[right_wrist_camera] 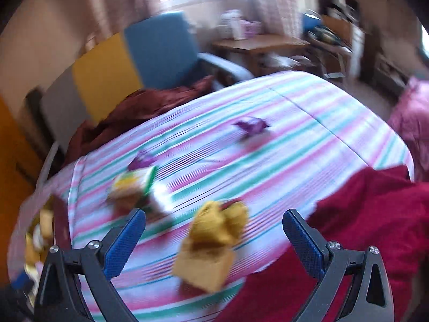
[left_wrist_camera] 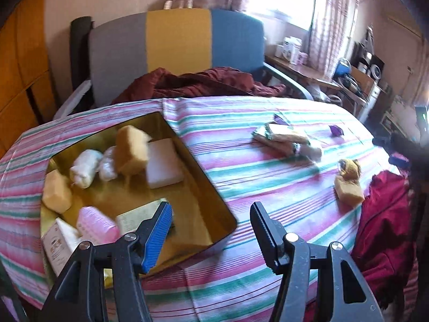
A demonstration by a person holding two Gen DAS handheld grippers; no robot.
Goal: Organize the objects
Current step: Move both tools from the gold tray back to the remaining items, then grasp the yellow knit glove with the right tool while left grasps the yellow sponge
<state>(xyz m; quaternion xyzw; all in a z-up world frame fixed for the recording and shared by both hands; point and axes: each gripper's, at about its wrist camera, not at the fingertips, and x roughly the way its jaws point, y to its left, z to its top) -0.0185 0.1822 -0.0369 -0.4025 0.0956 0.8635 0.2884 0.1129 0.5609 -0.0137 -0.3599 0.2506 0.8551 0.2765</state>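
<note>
Sorting looks partly done: sponges and rolls sit in the gold tin (left_wrist_camera: 214, 209) at left, while a sponge (right_wrist_camera: 203, 265), packets (left_wrist_camera: 287, 139) and purple wrappers (right_wrist_camera: 250, 128) remain on the striped worktop (left_wrist_camera: 268, 187); left tool (left_wrist_camera: 211, 225) and right tool (right_wrist_camera: 214, 238) both spread, empty.

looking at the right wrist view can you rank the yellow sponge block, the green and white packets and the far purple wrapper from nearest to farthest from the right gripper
1. Yellow sponge block: between the open jaws of the right gripper, just ahead.
2. Green and white packets: farther out, to the left.
3. Purple wrapper: farthest, mid-table, slightly right of centre.
</note>
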